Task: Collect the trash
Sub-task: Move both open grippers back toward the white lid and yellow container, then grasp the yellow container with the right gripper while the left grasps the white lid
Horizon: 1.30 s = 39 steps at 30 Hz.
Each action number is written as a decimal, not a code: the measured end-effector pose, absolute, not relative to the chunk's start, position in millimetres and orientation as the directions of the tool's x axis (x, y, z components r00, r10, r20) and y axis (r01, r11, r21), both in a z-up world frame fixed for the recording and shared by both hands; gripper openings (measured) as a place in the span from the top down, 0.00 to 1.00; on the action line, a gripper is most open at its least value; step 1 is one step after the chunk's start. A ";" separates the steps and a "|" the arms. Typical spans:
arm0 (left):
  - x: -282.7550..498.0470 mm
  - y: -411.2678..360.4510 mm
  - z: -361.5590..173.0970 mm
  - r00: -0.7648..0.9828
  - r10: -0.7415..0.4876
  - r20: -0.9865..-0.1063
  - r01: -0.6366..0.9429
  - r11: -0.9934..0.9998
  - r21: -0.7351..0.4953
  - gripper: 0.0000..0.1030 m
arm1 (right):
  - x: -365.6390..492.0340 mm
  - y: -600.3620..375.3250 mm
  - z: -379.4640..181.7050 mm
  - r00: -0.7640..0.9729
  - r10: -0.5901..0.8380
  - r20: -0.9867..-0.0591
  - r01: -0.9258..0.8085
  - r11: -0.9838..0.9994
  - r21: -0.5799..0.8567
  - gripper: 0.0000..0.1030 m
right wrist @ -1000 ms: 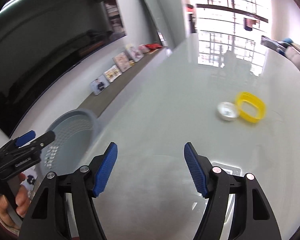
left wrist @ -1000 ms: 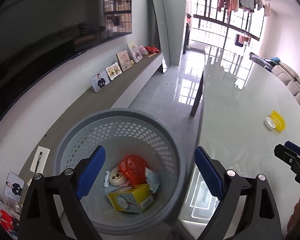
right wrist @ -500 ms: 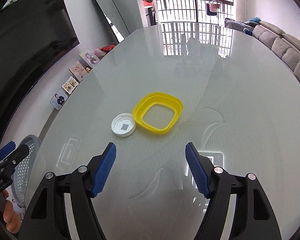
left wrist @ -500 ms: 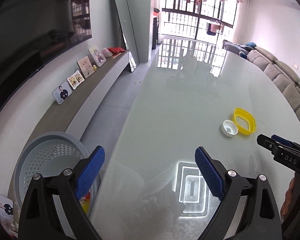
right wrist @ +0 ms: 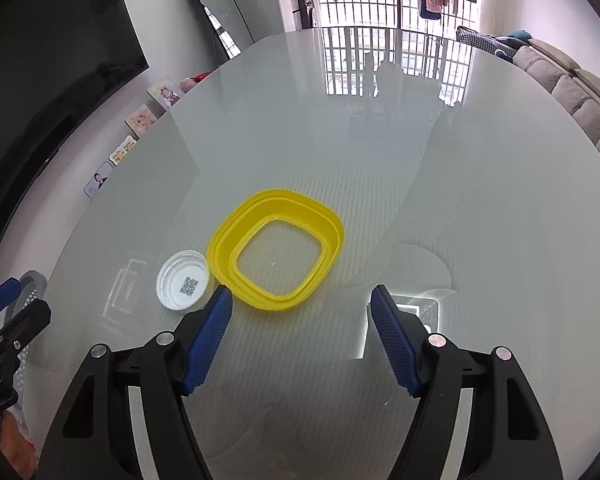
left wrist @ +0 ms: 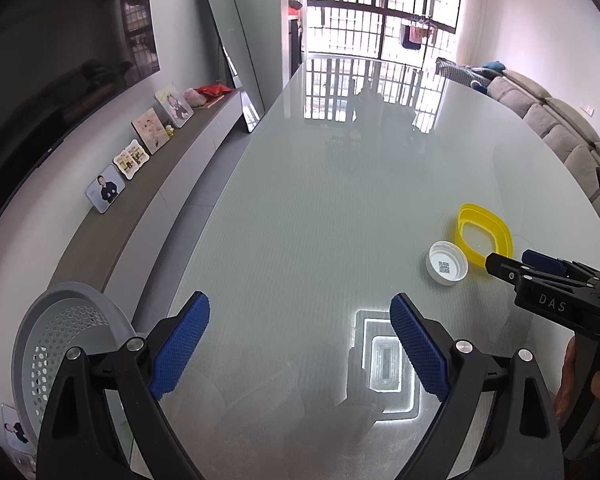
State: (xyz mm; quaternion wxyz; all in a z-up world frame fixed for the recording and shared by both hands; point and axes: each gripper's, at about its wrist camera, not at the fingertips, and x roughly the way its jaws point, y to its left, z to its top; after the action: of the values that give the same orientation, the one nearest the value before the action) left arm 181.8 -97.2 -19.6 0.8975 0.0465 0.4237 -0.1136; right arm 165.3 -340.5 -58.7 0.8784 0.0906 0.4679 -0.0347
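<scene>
A yellow plastic ring [right wrist: 276, 256] lies flat on the glass table, with a white round cap [right wrist: 183, 280] touching its left side. My right gripper [right wrist: 300, 300] is open just short of the ring's near edge, nothing between its blue pads. From the left wrist view the yellow ring [left wrist: 485, 236] and white cap [left wrist: 447, 267] lie to the right, with the right gripper [left wrist: 512, 266] beside them. My left gripper [left wrist: 298, 318] is open and empty above bare glass. The grey perforated trash basket [left wrist: 56, 344] stands off the table's left edge.
The glass table [left wrist: 340, 208] is wide and glossy with light reflections. A low sideboard [left wrist: 140, 208] with photo frames runs along the left wall under a dark TV. A leaning mirror [left wrist: 232, 52] stands beyond it. A grey sofa [left wrist: 560, 128] lines the right side.
Both grippers swung right from over the basket to over the table. The right gripper came close to the yellow ring and cap. Both stayed open.
</scene>
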 end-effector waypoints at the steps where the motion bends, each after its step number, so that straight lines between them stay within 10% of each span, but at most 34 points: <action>1: 182.8 -98.5 -20.0 0.615 -0.165 -0.771 0.244 0.970 -0.012 0.13 | 166.0 -345.3 -58.7 0.558 0.020 -0.830 0.150 0.981 0.125 0.33; 39: 198.3 -120.5 -29.8 0.592 -0.195 -0.782 0.289 0.957 -0.020 0.13 | 206.5 -343.3 -53.6 0.562 0.000 -0.827 0.175 0.977 0.119 0.32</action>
State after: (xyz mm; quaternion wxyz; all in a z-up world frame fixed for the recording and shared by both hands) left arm 198.3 -120.5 -29.9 0.8904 0.0545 0.4310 -0.1357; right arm 206.4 -343.3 -53.6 0.8789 0.0938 0.4651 -0.0497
